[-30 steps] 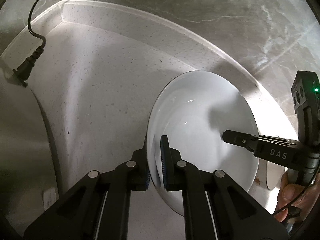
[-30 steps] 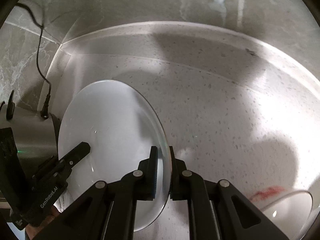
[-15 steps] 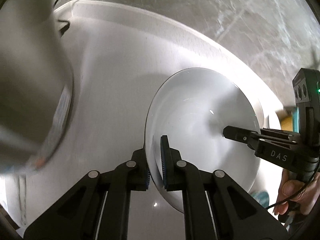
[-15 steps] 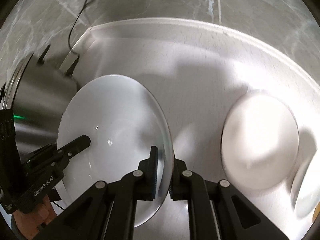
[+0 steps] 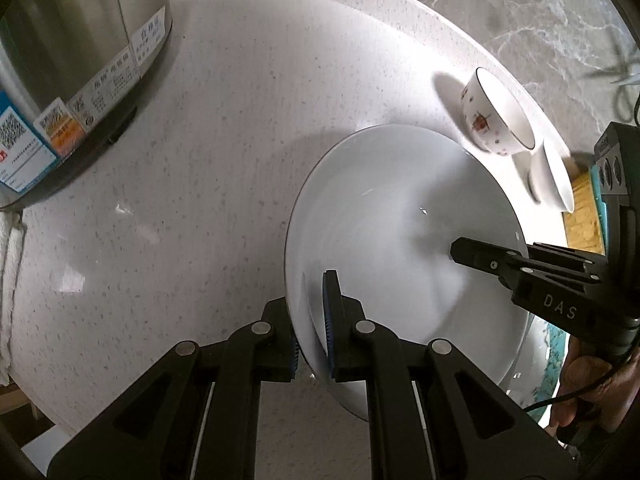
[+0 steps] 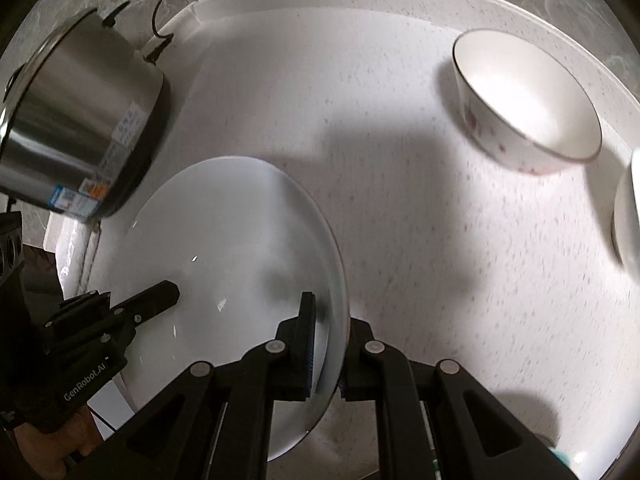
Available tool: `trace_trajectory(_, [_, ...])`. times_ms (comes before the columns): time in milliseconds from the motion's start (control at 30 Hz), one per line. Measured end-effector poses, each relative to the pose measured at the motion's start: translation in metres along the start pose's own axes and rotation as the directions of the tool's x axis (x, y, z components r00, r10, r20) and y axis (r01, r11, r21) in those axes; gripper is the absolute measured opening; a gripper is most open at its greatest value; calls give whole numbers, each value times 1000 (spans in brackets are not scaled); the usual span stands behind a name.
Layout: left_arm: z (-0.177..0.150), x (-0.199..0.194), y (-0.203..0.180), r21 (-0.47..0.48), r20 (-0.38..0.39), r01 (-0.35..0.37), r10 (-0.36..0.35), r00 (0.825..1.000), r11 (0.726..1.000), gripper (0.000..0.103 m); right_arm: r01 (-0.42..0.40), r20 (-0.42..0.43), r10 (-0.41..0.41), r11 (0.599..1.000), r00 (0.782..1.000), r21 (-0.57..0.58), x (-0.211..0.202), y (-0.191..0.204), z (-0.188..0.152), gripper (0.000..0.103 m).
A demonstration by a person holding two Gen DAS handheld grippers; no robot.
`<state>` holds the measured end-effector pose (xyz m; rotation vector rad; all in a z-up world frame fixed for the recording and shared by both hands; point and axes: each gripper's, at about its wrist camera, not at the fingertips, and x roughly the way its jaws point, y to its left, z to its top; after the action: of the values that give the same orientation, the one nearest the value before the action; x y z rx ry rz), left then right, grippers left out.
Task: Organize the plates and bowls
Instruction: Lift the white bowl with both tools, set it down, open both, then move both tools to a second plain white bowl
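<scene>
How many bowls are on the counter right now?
2: a flower-patterned bowl near the back edge of the counter, and a plain white one just beside it, partly cut off. Others may be hidden.

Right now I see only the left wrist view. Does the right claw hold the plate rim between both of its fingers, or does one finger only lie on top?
Observer: Between both. In the right wrist view the right claw pinches the rim of the white plate.
Operator: Is something behind the steel pot?
Observer: Yes, a black cord comes down the wall to the counter corner behind the steel pot.
Operator: Is the flowered bowl empty?
Observer: The flowered bowl shows a bare white inside.
</scene>
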<state>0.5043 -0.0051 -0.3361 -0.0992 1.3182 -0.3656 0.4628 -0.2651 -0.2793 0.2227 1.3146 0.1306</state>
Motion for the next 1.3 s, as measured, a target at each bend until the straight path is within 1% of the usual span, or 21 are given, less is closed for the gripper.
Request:
trace_trajectory(200, [-3,6,-2,37,11,-18,18,1000,999,8,11,13,-11,1000,1000,5,5,6,-8,11])
trace_trajectory(367, [3,13,-5,64,29,-26,24,999,998,9,25,42,-25,1000,999,0,8,9,-11,12])
trace_trajectory(467, [5,12,-6,77,29,-16,14,999,997,10,12,45,-13,1000,999,18,12,12,-15,23])
trace_trajectory(500, [6,12,-6,80,28,-11,9,1000,997,11,4,55,-6,1000,998,27,8,8,-18,24])
trace_trajectory(533, [7,10,-6,83,30,-5,3,1000,997,14,4,73,-6,999,997,33,6,8,-20,31])
trace_trajectory(567, [7,6,-5,90,35,-6,3,999,996,25,3,90,-6,999,996,37,2,9,-21,44])
trace_trajectory(600, [8,3,-5,97,38,-6,2,999,995,33,4,106,-8,999,994,40,-3,10,-23,50])
trace_trajectory(633, [10,1,-7,100,40,0,-4,999,995,57,3,128,-9,999,992,45,-9,10,-25,60])
trace_trajectory(667, [11,-5,-6,104,47,5,-10,999,995,72,4,141,-11,999,990,51,-14,10,-26,64])
trace_trajectory(733, [12,-16,-7,116,60,15,-22,998,993,74,-8,162,-5,997,987,79,-27,6,-31,72])
trace_trajectory(800, [17,-26,-8,126,55,41,-48,997,991,83,-44,197,18,991,980,127,-45,-1,-40,75])
trace_trajectory(833, [21,-31,-10,126,51,65,-72,996,990,91,-62,216,30,987,976,147,-53,-4,-45,78])
trace_trajectory(867, [23,-35,-11,128,50,85,-92,995,988,94,-84,235,43,983,971,166,-60,-7,-51,80])
trace_trajectory(933, [34,-43,-25,142,29,135,-140,990,981,95,-145,285,81,967,955,211,-77,-19,-64,83])
trace_trajectory(967, [38,-47,-34,153,25,148,-153,988,977,102,-168,303,91,957,949,236,-85,-28,-69,84])
trace_trajectory(1000, [44,-52,-48,181,18,167,-173,985,969,103,-179,316,91,948,944,263,-93,-38,-75,84])
trace_trajectory(1100, [60,-63,-91,272,9,205,-216,976,940,103,-172,349,41,920,936,353,-122,-84,-87,84])
trace_trajectory(1167, [78,-64,-126,332,-39,243,-244,969,912,103,-140,358,-23,896,933,422,-142,-125,-91,84])
trace_trajectory(1233, [97,-64,-158,385,-65,248,-241,968,889,103,-110,356,-79,869,931,482,-160,-166,-90,85])
trace_trajectory(1267, [109,-62,-177,415,-71,232,-223,972,880,103,-93,352,-107,858,930,506,-172,-188,-87,85])
trace_trajectory(1300, [121,-61,-194,435,-70,215,-205,976,874,103,-78,355,-127,857,926,509,-180,-203,-83,85])
